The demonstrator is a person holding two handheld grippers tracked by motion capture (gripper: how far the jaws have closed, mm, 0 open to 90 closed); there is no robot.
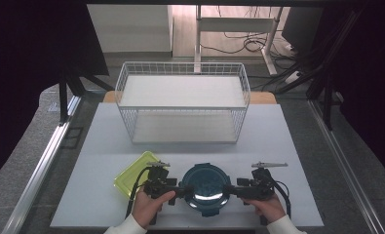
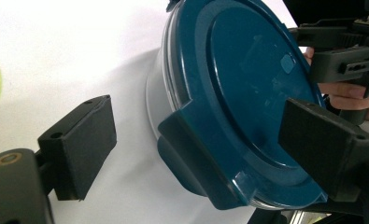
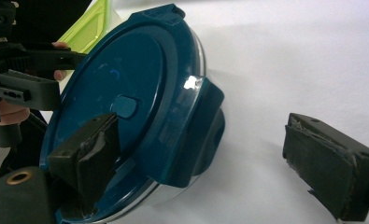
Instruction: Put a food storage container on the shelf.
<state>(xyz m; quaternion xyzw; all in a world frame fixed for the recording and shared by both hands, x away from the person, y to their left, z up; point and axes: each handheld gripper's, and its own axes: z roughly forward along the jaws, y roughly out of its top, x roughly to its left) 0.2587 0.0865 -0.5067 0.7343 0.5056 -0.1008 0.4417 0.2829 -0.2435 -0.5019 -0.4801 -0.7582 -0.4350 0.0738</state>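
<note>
I had both grippers, left (image 1: pixel 179 189) and right (image 1: pixel 232 189), spread around the round dark-blue-lidded clear container's (image 1: pixel 205 183) side clips; closing evenly seemed wisest.

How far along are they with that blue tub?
Early on. The tub sits at the table's near edge with its lid on. Both claws, left and right, straddle its side clips, jaws open, so nothing is gripped yet. The basket behind is bare, and a green lid lies aside, so handling it all remains.
</note>
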